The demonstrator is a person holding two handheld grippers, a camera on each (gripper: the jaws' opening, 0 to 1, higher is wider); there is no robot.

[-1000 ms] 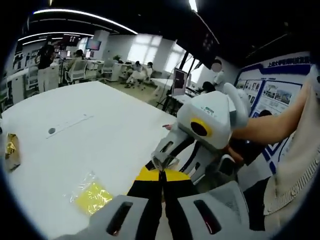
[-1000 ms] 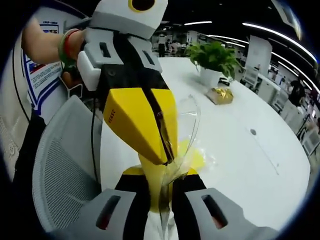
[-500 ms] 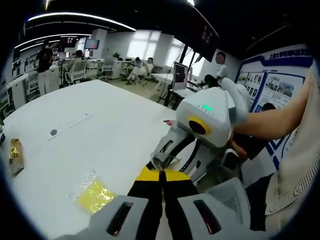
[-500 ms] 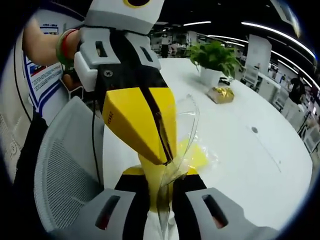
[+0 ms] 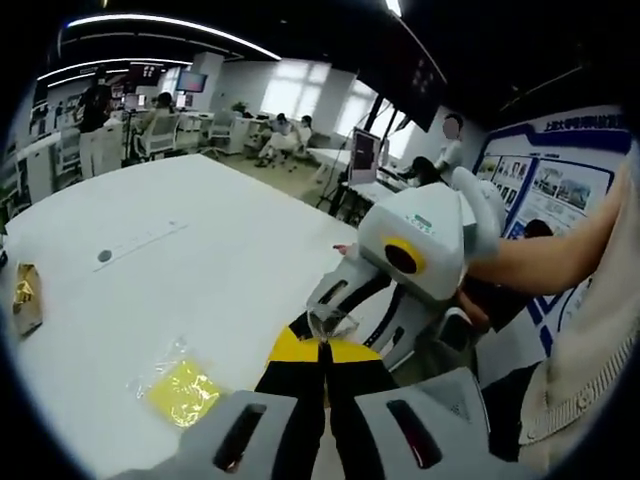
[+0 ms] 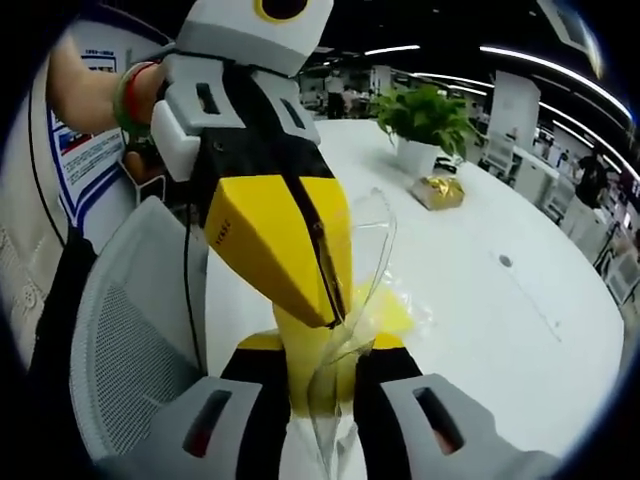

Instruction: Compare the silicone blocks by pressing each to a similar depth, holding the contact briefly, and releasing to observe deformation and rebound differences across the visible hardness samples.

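Note:
A yellow silicone block in a clear bag (image 5: 182, 390) lies flat on the white table (image 5: 200, 270), left of both grippers; in the right gripper view this block (image 6: 392, 310) lies just beyond the jaws. The two grippers meet tip to tip above the table's near edge, with an empty clear plastic bag (image 6: 368, 262) between them. My left gripper (image 5: 322, 350) has its yellow jaws shut on the bag's edge, and it comes down from the top as the left gripper (image 6: 335, 318). My right gripper (image 6: 322, 385) holds the bag's lower end; seen from the left it is the white right gripper (image 5: 328, 318).
A potted plant (image 6: 430, 115) and a gold-wrapped item (image 6: 440, 190) stand further along the table; the gold item (image 5: 22, 298) sits far left. A grey mesh chair (image 6: 130, 340) is beside the table edge. People sit at desks in the background.
Both views have shifted slightly. The grippers stay tip to tip on the clear bag; the right gripper's own jaws look a little wider apart.

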